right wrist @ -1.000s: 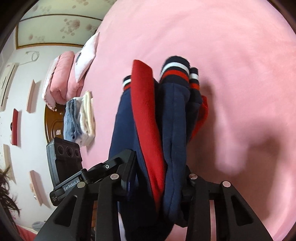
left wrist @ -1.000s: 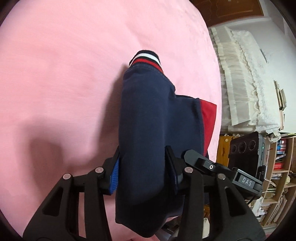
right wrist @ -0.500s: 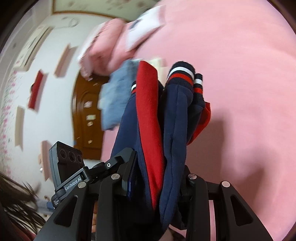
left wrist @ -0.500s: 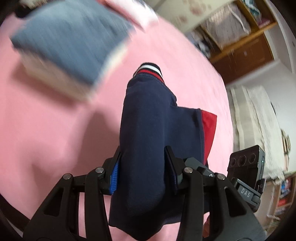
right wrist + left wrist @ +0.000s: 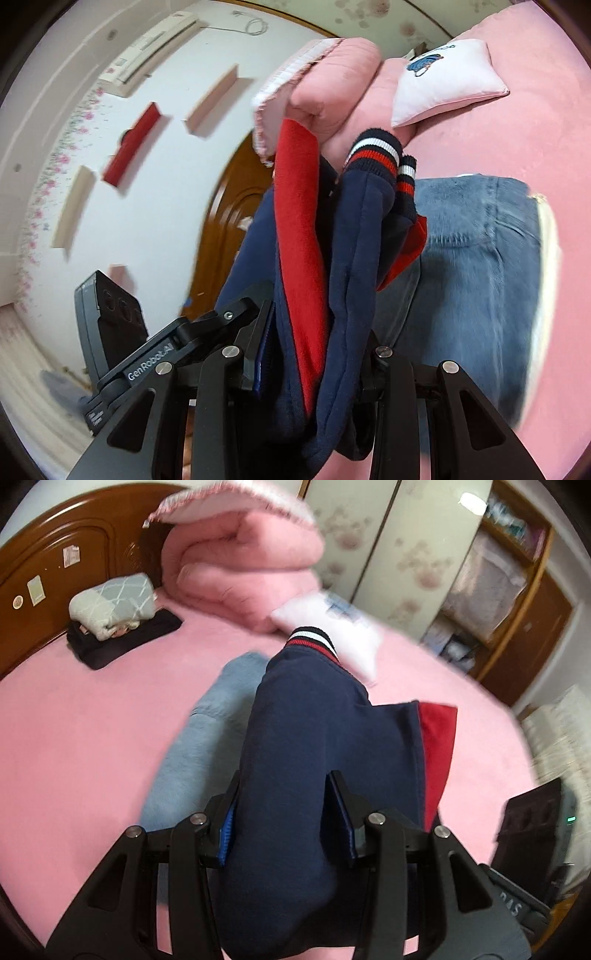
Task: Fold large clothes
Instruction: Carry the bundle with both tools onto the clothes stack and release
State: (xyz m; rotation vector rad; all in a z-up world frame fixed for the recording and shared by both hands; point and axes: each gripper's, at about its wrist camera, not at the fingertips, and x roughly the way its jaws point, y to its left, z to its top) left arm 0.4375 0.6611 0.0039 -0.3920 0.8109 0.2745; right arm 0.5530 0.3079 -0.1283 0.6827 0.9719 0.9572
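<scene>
A folded navy and red garment [image 5: 314, 746] with striped cuffs is carried above the pink bed [image 5: 74, 716]. My left gripper [image 5: 282, 812] is shut on its thick navy fold. My right gripper [image 5: 317, 339] is shut on the same bundle [image 5: 332, 236], where red and navy layers stand on edge between its pads. Folded blue jeans [image 5: 480, 251] lie on the bed just beyond and below the bundle; in the left wrist view the jeans [image 5: 207, 731] show to the left of the garment.
A rolled pink quilt [image 5: 240, 554] and a white cushion [image 5: 447, 81] lie at the head of the bed. A grey patterned cloth on a black folded piece [image 5: 118, 627] sits by the wooden headboard [image 5: 48, 565]. Wardrobe doors and shelves stand at right.
Both grippers have swung with the garment from bare pink bed toward the headboard end. The jeans, quilt and cushion have come into view. The grip on the bundle looks the same.
</scene>
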